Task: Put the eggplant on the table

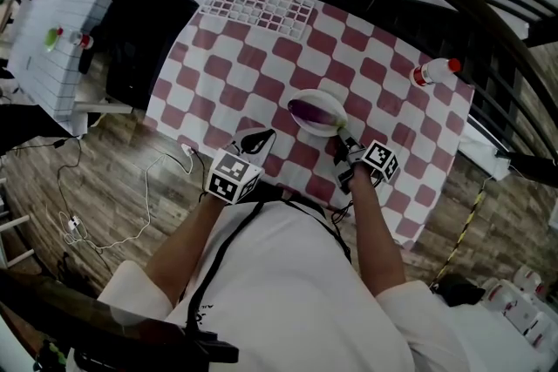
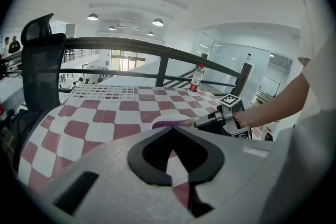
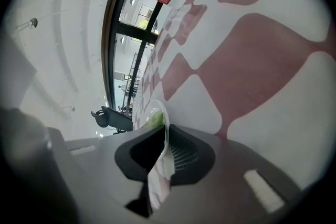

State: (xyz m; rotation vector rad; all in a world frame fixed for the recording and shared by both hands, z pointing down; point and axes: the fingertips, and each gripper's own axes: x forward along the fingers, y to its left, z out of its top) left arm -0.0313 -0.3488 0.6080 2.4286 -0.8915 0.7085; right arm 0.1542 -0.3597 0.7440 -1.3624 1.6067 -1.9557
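The checkered worktop (image 1: 261, 57) is spreading out ahead of both claws. A white plate (image 1: 324, 131) is sitting right at the tips of the right claw (image 1: 345, 145), whose jaws are pinching its near rim. In the right gripper view the plate is showing edge-on between them. The purple eggplant (image 1: 314, 110) is lying in the plate, not on the cloth, just beyond that claw. The left claw (image 1: 255, 139) is pointing over the cloth beside the plate, apart from it, with its jaw tips closed together on nothing. A bottle (image 1: 434, 71) is standing well beyond the right claw, off to its right.
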